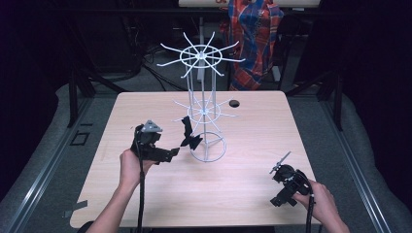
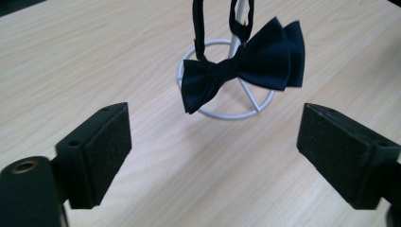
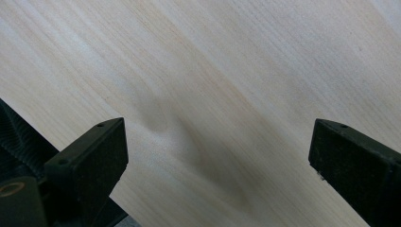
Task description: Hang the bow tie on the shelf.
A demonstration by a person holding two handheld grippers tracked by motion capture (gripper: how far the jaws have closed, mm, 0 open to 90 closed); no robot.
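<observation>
No text, label, brand, number or sign could be read anywhere in these views.
</observation>
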